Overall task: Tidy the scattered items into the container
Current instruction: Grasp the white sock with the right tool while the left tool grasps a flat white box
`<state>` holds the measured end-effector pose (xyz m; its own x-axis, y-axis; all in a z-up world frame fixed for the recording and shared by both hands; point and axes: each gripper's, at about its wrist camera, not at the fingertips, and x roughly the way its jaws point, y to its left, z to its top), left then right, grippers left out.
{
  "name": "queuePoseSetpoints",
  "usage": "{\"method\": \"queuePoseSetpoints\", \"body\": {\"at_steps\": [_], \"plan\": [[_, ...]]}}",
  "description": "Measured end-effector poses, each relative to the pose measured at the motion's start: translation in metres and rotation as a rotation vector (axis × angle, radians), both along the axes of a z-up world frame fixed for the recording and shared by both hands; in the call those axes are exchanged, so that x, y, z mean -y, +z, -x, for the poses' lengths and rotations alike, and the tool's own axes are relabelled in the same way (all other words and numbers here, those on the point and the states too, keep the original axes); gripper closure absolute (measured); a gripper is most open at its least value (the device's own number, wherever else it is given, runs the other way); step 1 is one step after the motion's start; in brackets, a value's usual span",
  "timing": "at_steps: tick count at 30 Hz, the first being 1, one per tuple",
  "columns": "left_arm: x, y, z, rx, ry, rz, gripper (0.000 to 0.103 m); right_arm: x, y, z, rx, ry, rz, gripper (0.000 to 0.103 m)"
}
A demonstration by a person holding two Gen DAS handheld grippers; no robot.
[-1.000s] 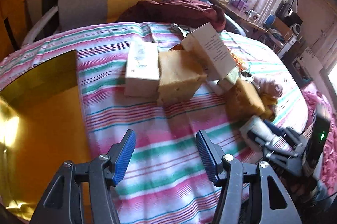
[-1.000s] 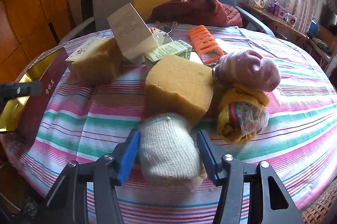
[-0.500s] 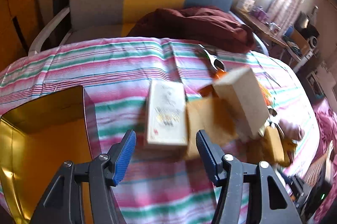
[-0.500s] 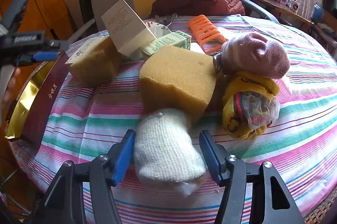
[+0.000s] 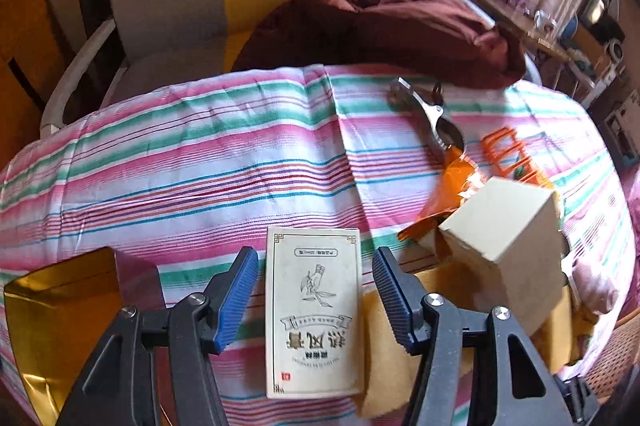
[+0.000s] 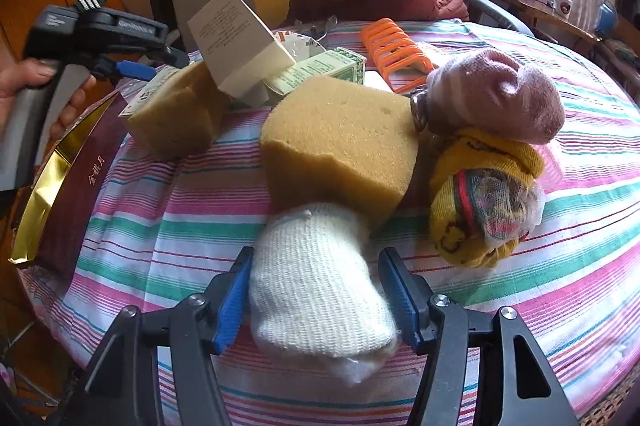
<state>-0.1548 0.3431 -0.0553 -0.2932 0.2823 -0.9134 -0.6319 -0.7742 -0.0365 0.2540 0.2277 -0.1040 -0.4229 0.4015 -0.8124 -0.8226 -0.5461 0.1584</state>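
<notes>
Left gripper [image 5: 312, 300] — jaws spread around a flat white box [image 5: 314, 310]; right gripper [image 6: 316, 300] — jaws spread, flanking a white sock roll [image 6: 316, 290].

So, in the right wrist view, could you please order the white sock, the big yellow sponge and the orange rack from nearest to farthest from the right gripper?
1. white sock, between the right gripper's fingers.
2. big yellow sponge, just behind it.
3. orange rack, far side, slightly right.

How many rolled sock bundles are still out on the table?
3: a white bundle between the open right gripper fingers, a yellow one right of the big sponge, a pink one resting above the yellow. Others may hide behind.
</notes>
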Motion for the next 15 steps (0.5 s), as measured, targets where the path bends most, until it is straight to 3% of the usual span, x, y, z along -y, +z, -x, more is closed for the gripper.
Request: {"method": "queuePoseSetpoints", "body": {"at_steps": [8, 15], "plan": [[0.003, -0.013, 0.002, 0.006, -0.017, -0.011, 0.050, 0.001, 0.001, 0.003, 0.009, 0.004, -0.013, 0.042], [0.033, 0.002, -0.008, -0.011, 0.023, -0.101, 0.051, 0.006, 0.006, 0.005, 0.022, 0.019, -0.034, 0.046]]}}
